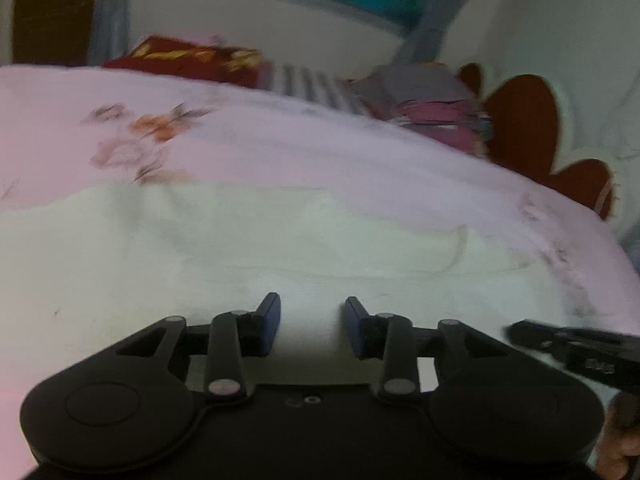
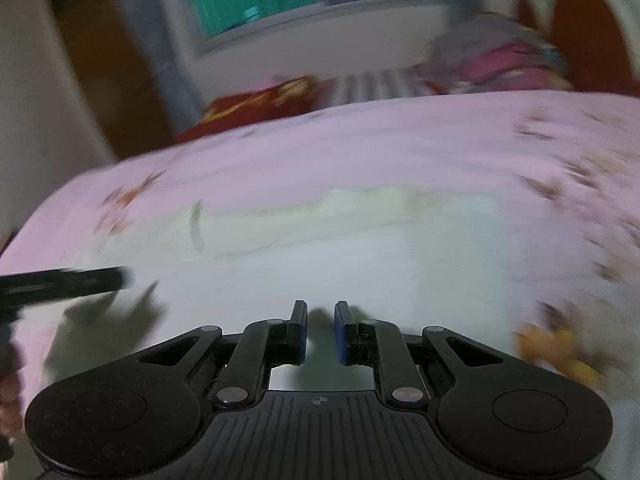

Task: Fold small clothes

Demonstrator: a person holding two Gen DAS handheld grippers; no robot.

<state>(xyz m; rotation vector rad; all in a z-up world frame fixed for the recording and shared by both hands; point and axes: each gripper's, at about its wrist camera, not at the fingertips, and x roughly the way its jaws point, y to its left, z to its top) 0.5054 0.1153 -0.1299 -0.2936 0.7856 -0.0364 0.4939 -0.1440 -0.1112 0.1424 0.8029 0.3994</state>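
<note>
You are hovering both claws over the white garment [image 1: 280, 248] lying flat on the pink bed [image 1: 280, 140]: left claw [image 1: 312, 320] partly parted, right claw [image 2: 320, 328] narrow, both empty (folding looks barely begun).

A pale, off-white garment [image 1: 248, 240] lies spread flat on the pink floral bedsheet [image 1: 280, 148], near the bed's front edge, one fold running across its far part
</note>
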